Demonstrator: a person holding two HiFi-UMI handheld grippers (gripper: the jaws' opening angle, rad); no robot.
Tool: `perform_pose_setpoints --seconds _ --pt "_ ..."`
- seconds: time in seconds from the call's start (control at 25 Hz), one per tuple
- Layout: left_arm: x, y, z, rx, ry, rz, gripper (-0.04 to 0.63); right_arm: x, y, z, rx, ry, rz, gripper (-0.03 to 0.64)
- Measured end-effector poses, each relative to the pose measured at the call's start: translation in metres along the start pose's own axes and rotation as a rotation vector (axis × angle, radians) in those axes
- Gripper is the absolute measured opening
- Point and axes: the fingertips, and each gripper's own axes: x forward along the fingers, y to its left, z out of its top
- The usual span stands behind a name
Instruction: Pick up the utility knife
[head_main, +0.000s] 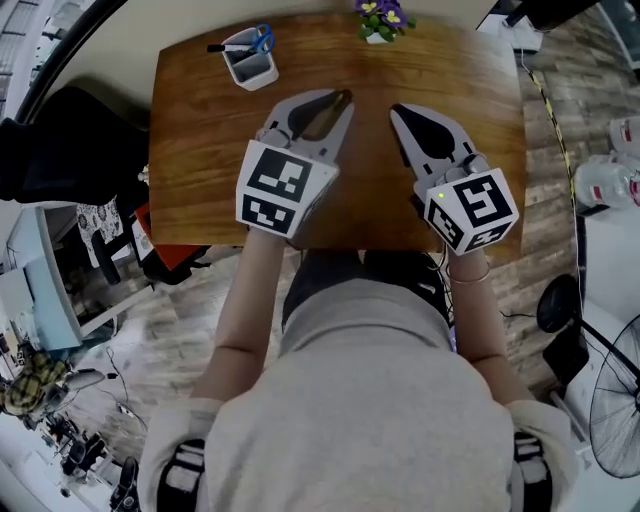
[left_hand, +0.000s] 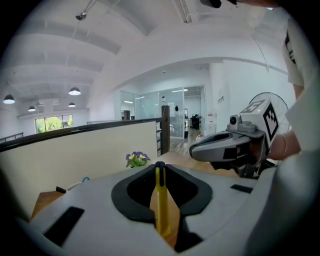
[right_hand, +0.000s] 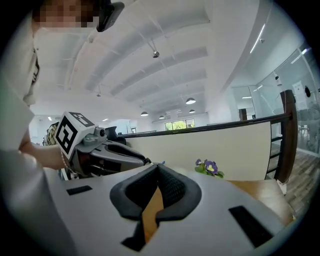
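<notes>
Left gripper (head_main: 338, 102) held forward, fingers (left_hand: 125, 200) clamped on utility knife (left_hand: 160, 200); right gripper (head_main: 400, 112) beside it, fingers (right_hand: 176, 192) pressed together, empty; both forearms (head_main: 245, 300) extended.

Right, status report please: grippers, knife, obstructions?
Left gripper shut on yellow utility knife. Right gripper shut, empty. Pen cup and flowers far off, nothing blocking.

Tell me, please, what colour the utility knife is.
The utility knife is yellow, shown best in the left gripper view.

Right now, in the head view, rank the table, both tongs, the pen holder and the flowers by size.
1. table
2. left tongs, gripping the utility knife, and right tongs: alike, enlarged by nearness
3. pen holder
4. flowers
</notes>
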Motion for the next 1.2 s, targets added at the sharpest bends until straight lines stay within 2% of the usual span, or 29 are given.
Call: perform_pose_setpoints --seconds 0.44,0.84,1.2 --pt "-0.043 -0.004 0.033 -0.11 -0.188 0.006 0.075 -0.007 0.034 0.034 -0.072 -0.047 0.056 0.012" --pt "-0.057 -0.007 0.033 -0.145 -0.248 0.008 0.075 -0.015 0.048 0.034 -0.081 -0.05 0.071 0.012" --pt "-0.069 -0.003 0.034 -0.236 -0.333 0.031 0.075 -0.022 0.052 0.025 -0.067 -0.038 0.081 0.013"
